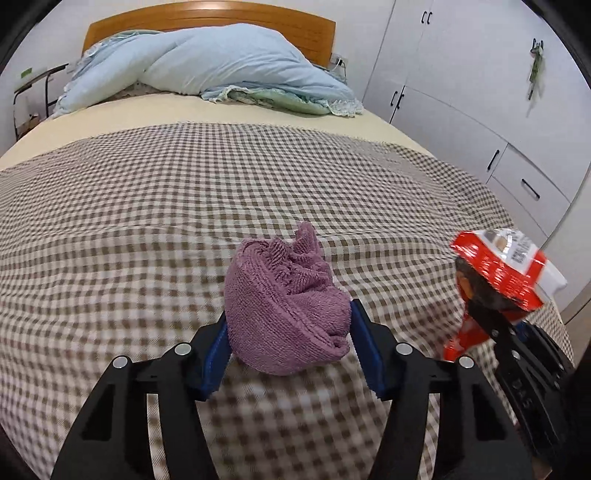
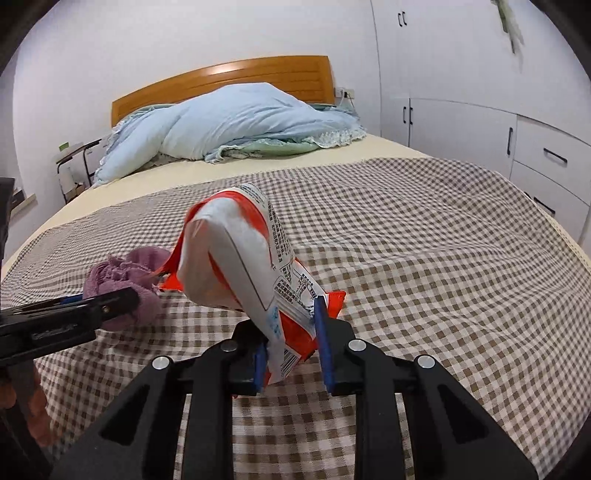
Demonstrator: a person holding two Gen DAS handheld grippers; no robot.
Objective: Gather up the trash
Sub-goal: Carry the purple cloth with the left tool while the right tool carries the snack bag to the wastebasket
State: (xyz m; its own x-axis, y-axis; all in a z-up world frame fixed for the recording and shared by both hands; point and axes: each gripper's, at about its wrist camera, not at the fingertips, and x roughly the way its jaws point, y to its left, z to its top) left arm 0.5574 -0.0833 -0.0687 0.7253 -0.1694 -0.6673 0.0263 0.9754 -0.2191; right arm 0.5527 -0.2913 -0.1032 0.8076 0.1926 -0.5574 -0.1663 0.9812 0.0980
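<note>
A crumpled purple towel [image 1: 284, 306] lies on the brown-checked bedspread [image 1: 147, 221]. My left gripper [image 1: 289, 315] is closed around it, with both blue pads against its sides. In the right wrist view the towel [image 2: 118, 277] sits at the left, with the left gripper's finger across it. A red and white snack wrapper [image 2: 240, 266] stands up from my right gripper [image 2: 290, 328], which is shut on its lower end and holds it above the bedspread [image 2: 406, 258]. The wrapper [image 1: 506, 262] also shows at the right edge of the left wrist view.
A light blue duvet [image 1: 229, 62] is heaped at the head of the bed under a wooden headboard [image 1: 207, 18]. White wardrobe doors and drawers [image 1: 480, 110] run along the bed's right side. A small side table [image 2: 74, 155] stands at the far left.
</note>
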